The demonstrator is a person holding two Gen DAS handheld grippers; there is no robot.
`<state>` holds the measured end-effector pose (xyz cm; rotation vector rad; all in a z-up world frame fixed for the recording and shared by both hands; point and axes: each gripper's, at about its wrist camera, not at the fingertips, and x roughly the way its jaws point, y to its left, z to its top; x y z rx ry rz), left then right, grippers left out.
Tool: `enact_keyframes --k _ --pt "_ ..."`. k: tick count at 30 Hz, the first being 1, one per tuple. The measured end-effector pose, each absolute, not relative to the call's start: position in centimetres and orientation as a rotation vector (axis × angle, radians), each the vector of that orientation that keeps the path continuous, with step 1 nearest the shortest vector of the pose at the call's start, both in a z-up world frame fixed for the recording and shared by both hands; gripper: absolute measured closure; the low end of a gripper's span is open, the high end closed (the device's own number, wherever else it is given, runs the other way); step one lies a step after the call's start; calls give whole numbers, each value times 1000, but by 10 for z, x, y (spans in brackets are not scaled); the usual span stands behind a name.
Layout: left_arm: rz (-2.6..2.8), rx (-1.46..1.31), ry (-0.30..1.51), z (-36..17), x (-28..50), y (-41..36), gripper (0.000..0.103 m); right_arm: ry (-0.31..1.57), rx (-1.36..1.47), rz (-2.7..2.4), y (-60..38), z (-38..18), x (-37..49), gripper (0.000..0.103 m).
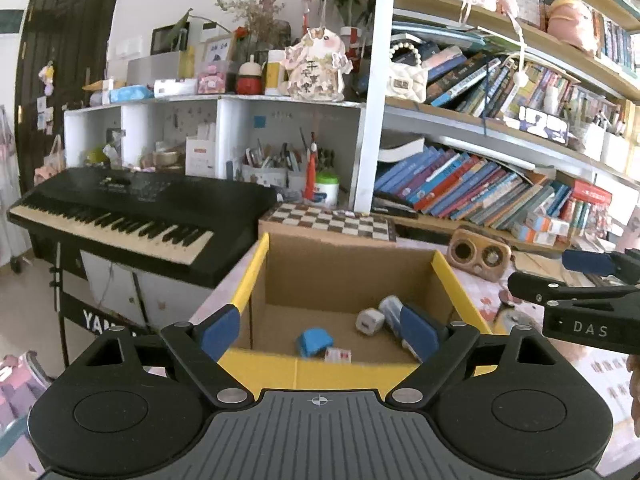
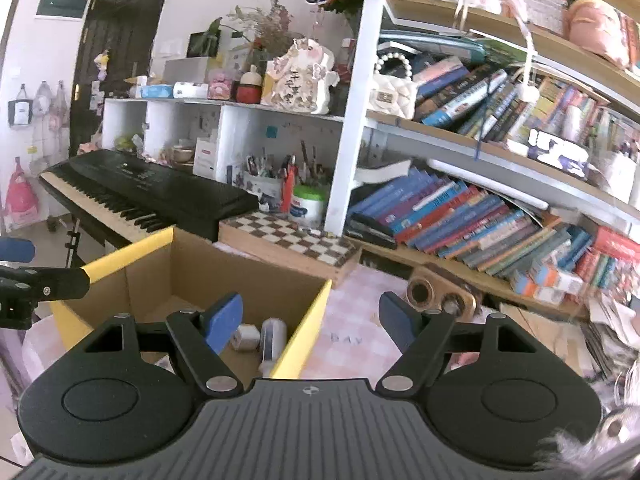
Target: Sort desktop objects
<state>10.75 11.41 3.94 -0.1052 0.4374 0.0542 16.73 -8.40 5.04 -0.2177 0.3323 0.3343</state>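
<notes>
An open cardboard box (image 1: pixel 456 280) with yellow flaps stands on the desk. Inside lie a blue object (image 1: pixel 315 341), a white charger cube (image 1: pixel 369 321), a white cylinder (image 1: pixel 391 309) and a small pink-and-white item (image 1: pixel 338 355). My left gripper (image 1: pixel 320 330) hovers open and empty over the box's near edge. My right gripper (image 2: pixel 310 320) is open and empty, straddling the box's right yellow flap (image 2: pixel 306 332). The charger (image 2: pixel 245 337) and cylinder (image 2: pixel 273 338) also show in the right wrist view. The right gripper shows at the right of the left wrist view (image 1: pixel 576 280).
A wooden speaker (image 2: pixel 438 294) sits on the pink checked desk cover (image 2: pixel 360 344) right of the box. A chessboard (image 2: pixel 288 242) lies behind it. A black keyboard piano (image 1: pixel 132 216) stands left. Bookshelves (image 2: pixel 460 216) fill the back. Clutter lies at far right.
</notes>
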Motion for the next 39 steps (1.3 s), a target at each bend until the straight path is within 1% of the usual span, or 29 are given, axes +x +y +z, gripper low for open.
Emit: enact_keyframes --k 22,29,39 --pt "56 -129 538 7 19 104 13 451 -157 269 -97 7 55 25" --pt "28 -120 591 -4 7 96 13 520 -167 280 -98 -10 32 24" --pt "-54 -76 671 -16 2 74 13 575 -157 263 -110 -20 15 18"
